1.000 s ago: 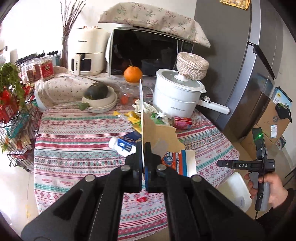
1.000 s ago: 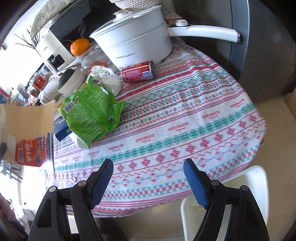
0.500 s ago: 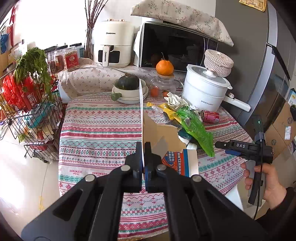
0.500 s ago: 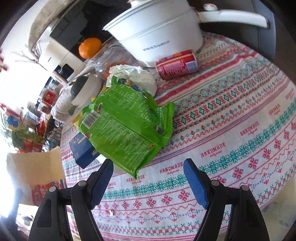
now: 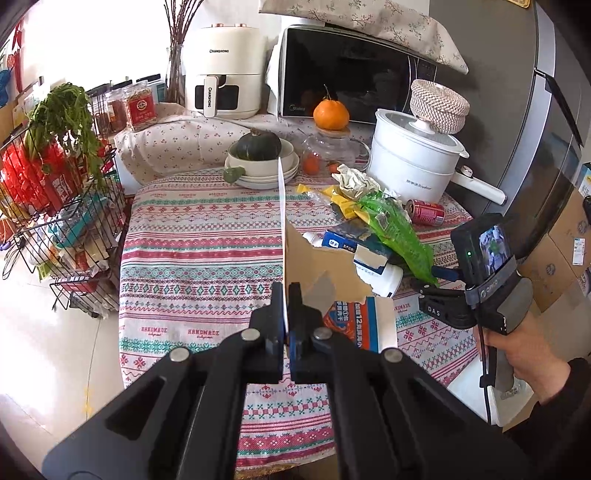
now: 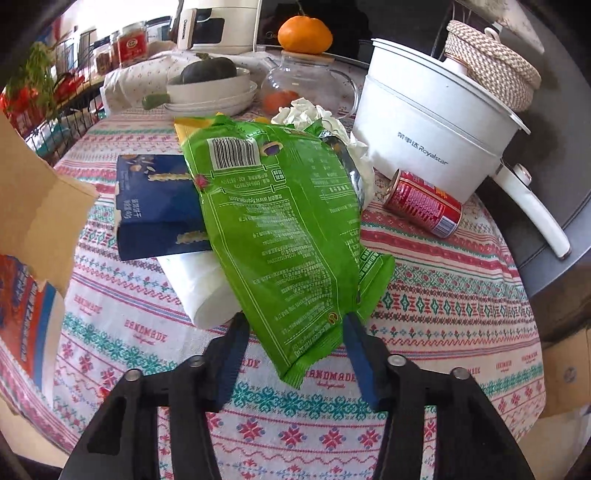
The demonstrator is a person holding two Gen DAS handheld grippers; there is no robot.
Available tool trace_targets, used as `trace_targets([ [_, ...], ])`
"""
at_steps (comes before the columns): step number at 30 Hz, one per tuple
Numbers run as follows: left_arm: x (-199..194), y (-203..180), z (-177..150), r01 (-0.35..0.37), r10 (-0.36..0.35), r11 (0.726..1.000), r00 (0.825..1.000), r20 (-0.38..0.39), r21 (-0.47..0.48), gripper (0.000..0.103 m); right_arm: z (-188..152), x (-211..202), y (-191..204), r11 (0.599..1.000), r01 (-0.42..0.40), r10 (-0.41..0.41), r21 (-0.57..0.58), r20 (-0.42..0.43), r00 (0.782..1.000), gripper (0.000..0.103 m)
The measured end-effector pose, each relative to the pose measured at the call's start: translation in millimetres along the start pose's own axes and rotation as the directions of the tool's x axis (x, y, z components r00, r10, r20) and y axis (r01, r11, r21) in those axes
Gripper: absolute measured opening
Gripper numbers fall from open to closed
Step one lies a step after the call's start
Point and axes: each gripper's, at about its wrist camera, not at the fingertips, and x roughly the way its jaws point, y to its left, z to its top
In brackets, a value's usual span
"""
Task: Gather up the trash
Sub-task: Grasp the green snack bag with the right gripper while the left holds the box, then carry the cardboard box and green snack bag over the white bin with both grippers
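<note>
Left wrist view: left gripper [image 5: 286, 321] clamped tight on the thin edge of a torn cardboard carton [image 5: 321, 266], held upright above the patterned tablecloth [image 5: 199, 236]; carton's printed orange-and-blue panel [image 5: 354, 321] visible only partly here, to the right of the fingers. Same view alone shows the right gripper [image 5: 437, 275] from outside, held in a hand [image 5: 524, 350] with a dark sleeve, small screen on its back, fingertips at the near corner of the green snack bag [image 5: 399, 229]. Also seen only here: air fryer [image 5: 221, 74], microwave [image 5: 351, 74], wire rack [image 5: 55, 221] with greens at left. Right wrist view: jaws closing, blue pads [image 6: 356, 354] either side of the green bag's lower corner, contact with the pads not confirmed. Bag lying across a dark blue box [image 6: 155, 206] and a white cylindrical container [image 6: 203, 288], details lost in the other view. Red can [image 6: 424, 203] on its side beside the white pot [image 6: 424, 140]; crumpled white paper [image 6: 310, 114] behind the bag; orange [image 6: 304, 33] on a glass jar [image 6: 306, 85]. Carton visible at left edge of frame only.
</note>
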Motion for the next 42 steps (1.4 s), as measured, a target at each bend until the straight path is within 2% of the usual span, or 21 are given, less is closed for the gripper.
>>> trace_targets([
  [3,-2,-1,1,0.003,-0.003,1.000,1.000,0.007,0.002,0.002,-2,0,-10,1.000,-0.007,0.007,0.013,0.020,1.000,0.022],
  [5,-6,-1,3,0.007,-0.007,1.000,1.000,0.018,0.001,0.002,0,-8,-20,0.998,-0.035,0.033,0.043,0.034,0.999,0.017],
  [11,-19,-7,6,0.046,-0.046,0.999,0.997,0.057,0.003,0.002,0,-58,-55,0.985,-0.138,0.126,0.106,0.112,0.986,0.011],
  [15,-29,-20,8,0.094,-0.095,0.995,0.992,0.085,0.018,0.002,-14,-93,-81,0.969,-0.201,0.181,0.141,0.141,0.973,0.010],
  [23,-29,-69,4,0.195,-0.201,0.976,0.978,0.059,0.096,0.002,-61,-154,-130,0.955,-0.238,0.205,0.179,0.182,0.962,0.009],
  [27,-24,-107,-4,0.262,-0.267,0.952,0.964,0.015,0.156,0.002,-92,-172,-159,0.946,-0.236,0.199,0.223,0.175,0.964,0.009],
  [32,-17,-162,-19,0.340,-0.337,0.908,0.940,-0.053,0.245,0.002,-130,-190,-193,0.938,-0.221,0.182,0.269,0.162,0.970,0.009],
  [39,-9,-236,-49,0.429,-0.402,0.837,0.903,-0.151,0.340,0.002,-184,-201,-229,0.930,-0.201,0.171,0.309,0.120,0.978,0.009],
  [42,-5,-264,-62,0.450,-0.414,0.810,0.893,-0.177,0.376,0.002,-204,-204,-238,0.929,-0.197,0.171,0.314,0.108,0.979,0.009],
])
